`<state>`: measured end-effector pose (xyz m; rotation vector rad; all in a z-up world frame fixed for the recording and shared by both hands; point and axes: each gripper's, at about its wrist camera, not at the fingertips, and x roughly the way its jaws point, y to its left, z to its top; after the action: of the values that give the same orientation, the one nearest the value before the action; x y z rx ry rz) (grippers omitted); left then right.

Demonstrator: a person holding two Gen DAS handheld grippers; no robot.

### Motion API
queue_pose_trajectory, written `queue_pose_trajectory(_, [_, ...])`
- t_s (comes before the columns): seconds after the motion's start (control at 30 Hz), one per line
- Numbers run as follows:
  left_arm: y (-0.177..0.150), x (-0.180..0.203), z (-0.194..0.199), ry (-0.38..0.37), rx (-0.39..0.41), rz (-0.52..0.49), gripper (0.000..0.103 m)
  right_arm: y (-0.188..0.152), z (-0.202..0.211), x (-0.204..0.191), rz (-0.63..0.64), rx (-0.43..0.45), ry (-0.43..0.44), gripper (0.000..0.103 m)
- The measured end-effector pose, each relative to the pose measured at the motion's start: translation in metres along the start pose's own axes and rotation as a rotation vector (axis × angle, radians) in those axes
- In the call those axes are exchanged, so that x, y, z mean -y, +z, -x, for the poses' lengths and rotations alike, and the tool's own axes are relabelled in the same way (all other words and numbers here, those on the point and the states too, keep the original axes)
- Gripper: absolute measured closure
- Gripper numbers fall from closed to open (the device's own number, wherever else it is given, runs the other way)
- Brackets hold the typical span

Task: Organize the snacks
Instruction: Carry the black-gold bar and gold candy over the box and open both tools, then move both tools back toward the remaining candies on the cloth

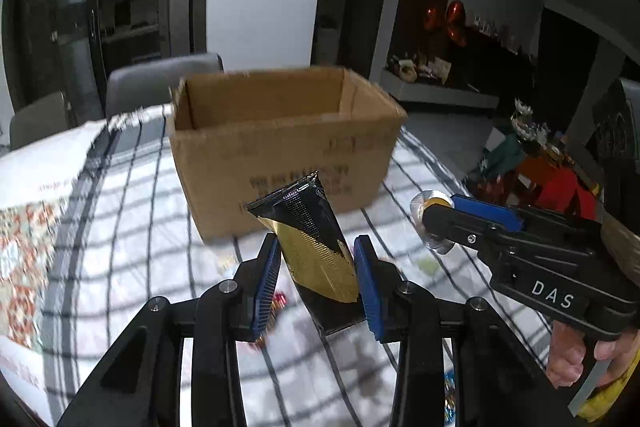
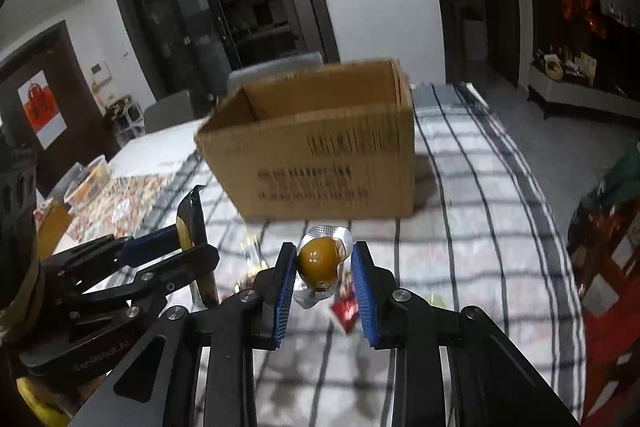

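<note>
My left gripper (image 1: 316, 267) is shut on a black and gold snack pouch (image 1: 308, 227), which stands upright between the blue pads above the table. My right gripper (image 2: 324, 263) is shut on a brown egg-shaped snack in a clear and silver blister pack (image 2: 320, 259). An open cardboard box (image 1: 280, 143) stands ahead on the checked tablecloth (image 1: 132, 227); the same box (image 2: 320, 139) fills the middle of the right wrist view. Each gripper shows in the other's view: the right gripper (image 1: 434, 223) with its pack at the right, the left gripper (image 2: 188, 239) with the pouch at the left.
Small red snack packets (image 2: 346, 311) lie on the cloth below the grippers. Grey chairs (image 1: 160, 83) stand behind the table. A floral cloth (image 1: 24, 239) covers the table's left part. Red and green packages (image 1: 552, 179) are stacked to the right, past the table's edge.
</note>
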<state>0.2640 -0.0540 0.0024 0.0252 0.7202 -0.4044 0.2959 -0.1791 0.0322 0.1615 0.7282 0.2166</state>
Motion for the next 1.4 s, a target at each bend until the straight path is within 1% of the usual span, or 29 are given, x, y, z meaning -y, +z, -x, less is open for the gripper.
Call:
queue_pose_trajectory(0.2, [0.042, -0.011, 0.002, 0.019, 0.053, -0.030, 0.066, 0.040, -0.004, -0.005, 0.016, 0.041, 0.005, 0.073])
queue_pose_trajectory(0.5, [0.089, -0.029, -0.006, 0.047, 0.105, -0.060, 0.066, 0.094, -0.016, -0.012, 0.069, 0.091, -0.015, 0.073])
queue_pose_trajectory(0.63, [0.108, -0.040, -0.018, 0.062, 0.110, -0.063, 0.066, 0.113, -0.029, -0.010, 0.074, 0.085, -0.017, 0.073])
queue_pose_trajectory(0.7, [0.116, -0.044, -0.024, 0.055, 0.105, -0.057, 0.066, 0.122, -0.040, -0.008, 0.068, 0.071, -0.018, 0.073])
queue_pose_trajectory(0.87, [0.132, -0.051, -0.047, 0.065, 0.085, -0.058, 0.065, 0.135, -0.060, -0.002, 0.047, 0.046, -0.022, 0.073])
queue_pose_trajectory(0.9, [0.134, -0.052, -0.050, 0.070, 0.083, -0.055, 0.062, 0.137, -0.064, 0.000, 0.039, 0.039, -0.022, 0.073])
queue_pose_trajectory(0.93, [0.136, -0.052, -0.054, 0.079, 0.080, -0.061, 0.055, 0.139, -0.067, 0.001, 0.032, 0.027, -0.019, 0.070])
queue_pose_trajectory(0.97, [0.137, -0.052, -0.056, 0.102, 0.079, -0.068, 0.037, 0.138, -0.070, 0.001, 0.027, 0.018, -0.023, 0.053])
queue_pose_trajectory(1.0, [0.138, -0.053, -0.056, 0.126, 0.085, -0.069, 0.029, 0.137, -0.071, 0.003, 0.018, 0.017, -0.041, 0.048])
queue_pose_trajectory(1.03, [0.137, -0.054, -0.056, 0.146, 0.095, -0.072, 0.029, 0.136, -0.070, 0.005, 0.011, 0.028, -0.069, 0.047])
queue_pose_trajectory(1.07, [0.136, -0.054, -0.054, 0.146, 0.096, -0.074, 0.029, 0.133, -0.069, 0.007, 0.017, 0.033, -0.077, 0.047])
queue_pose_trajectory(1.13, [0.132, -0.053, -0.051, 0.138, 0.087, -0.075, 0.029, 0.128, -0.067, 0.008, 0.022, 0.021, -0.083, 0.047])
queue_pose_trajectory(1.27, [0.120, -0.050, -0.043, 0.166, 0.081, -0.082, 0.027, 0.119, -0.060, 0.006, 0.028, 0.016, -0.092, 0.047])
queue_pose_trajectory(1.4, [0.108, -0.050, -0.031, 0.168, 0.070, -0.064, 0.027, 0.109, -0.046, 0.000, 0.040, 0.019, -0.111, 0.047])
